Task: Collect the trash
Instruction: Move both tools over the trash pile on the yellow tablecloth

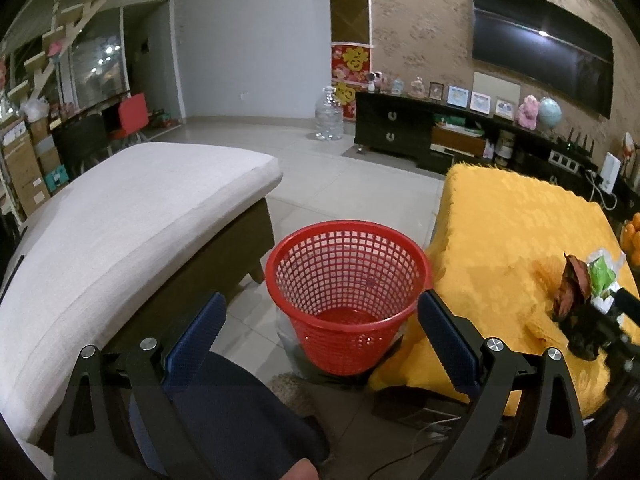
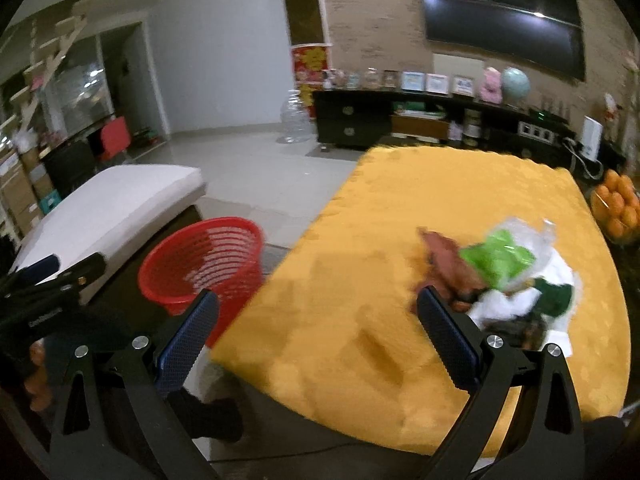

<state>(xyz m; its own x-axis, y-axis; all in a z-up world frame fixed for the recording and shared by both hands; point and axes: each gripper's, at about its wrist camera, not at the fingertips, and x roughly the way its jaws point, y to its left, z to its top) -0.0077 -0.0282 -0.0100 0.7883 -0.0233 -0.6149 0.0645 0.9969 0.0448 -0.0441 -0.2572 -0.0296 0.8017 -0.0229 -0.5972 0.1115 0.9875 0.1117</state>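
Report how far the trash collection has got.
Done: nothing visible; the red basket on the floor looks empty. In hand: nothing; the left gripper and the right gripper are both open and hold nothing. Left: the trash pile of wrappers and paper lies on the yellow tablecloth, by the right gripper.

A wall-mounted television (image 1: 544, 44) is hanging at one o'clock, a water jug (image 1: 329, 114) standing at twelve, oranges (image 2: 618, 204) sitting at three.
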